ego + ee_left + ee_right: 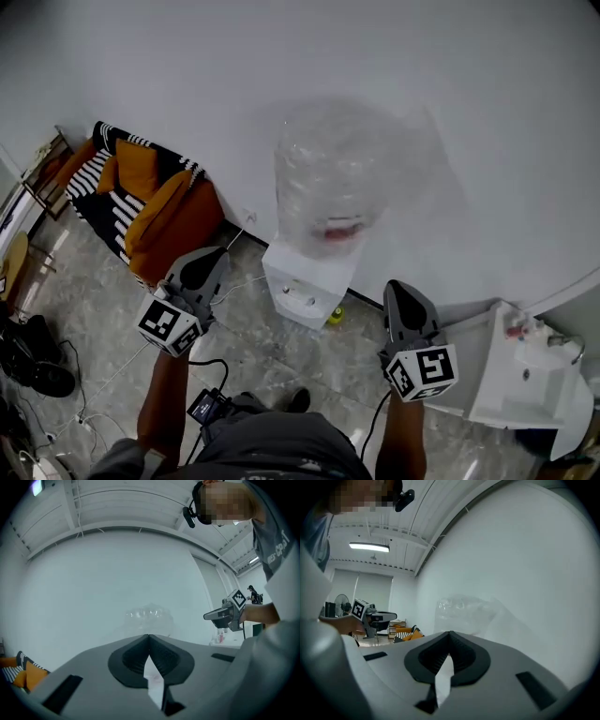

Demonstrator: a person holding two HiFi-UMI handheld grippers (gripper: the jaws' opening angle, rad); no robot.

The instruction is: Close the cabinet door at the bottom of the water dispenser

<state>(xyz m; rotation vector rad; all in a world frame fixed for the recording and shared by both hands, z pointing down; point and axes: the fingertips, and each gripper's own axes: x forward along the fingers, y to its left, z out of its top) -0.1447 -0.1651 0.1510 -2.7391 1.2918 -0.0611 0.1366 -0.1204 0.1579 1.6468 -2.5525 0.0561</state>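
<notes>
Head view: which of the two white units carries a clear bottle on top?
The water dispenser in the middle; the white unit at the right has none.

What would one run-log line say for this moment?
left gripper: shut, empty | right gripper: shut, empty | water dispenser: ahead, not touched

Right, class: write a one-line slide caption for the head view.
Left tool and right tool, both shut and empty, point towards the dispenser.

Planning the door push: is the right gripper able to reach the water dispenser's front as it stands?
Likely not yet: the right gripper hangs high, shut, short of the water dispenser; nothing visible blocks the way.
</notes>
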